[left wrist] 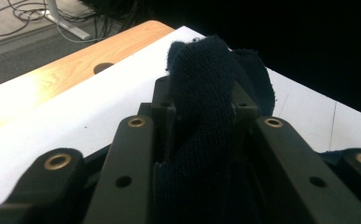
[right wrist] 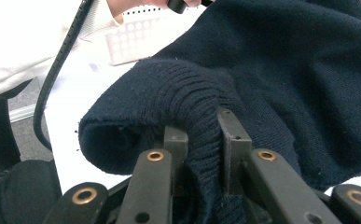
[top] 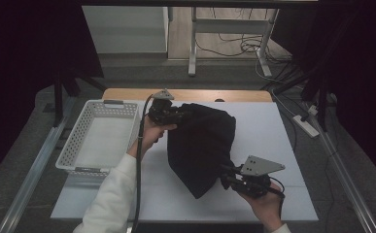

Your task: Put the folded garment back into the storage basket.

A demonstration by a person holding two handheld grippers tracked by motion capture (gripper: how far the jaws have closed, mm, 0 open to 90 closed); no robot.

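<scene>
Diagonally, dark knit garment (top: 202, 145) far-left to near-right, both tools (top: 176, 114) (top: 227, 175) pinching its ends.

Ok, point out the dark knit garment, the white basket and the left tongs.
dark knit garment (top: 202, 145), high view, middle of the cloth.
white basket (top: 74, 141), high view, left wall.
left tongs (left wrist: 201, 107), left gripper view, between the tips.

The knitted garment (top: 202, 143) in the middle of the high view is very dark navy, almost black, with a ribbed pattern at its edge (right wrist: 178, 100). The table top (top: 273, 145) under it is white, and a strip of light wood (top: 127, 93) shows at its upper edge. The basket (top: 98, 138) at the left of the frame is white with a pattern of small holes. Both the left gripper (top: 173, 115) and the right gripper (top: 229, 177) are black with brass-coloured rivets (left wrist: 136, 122). The person's sleeve (top: 110, 194) is white.
</scene>
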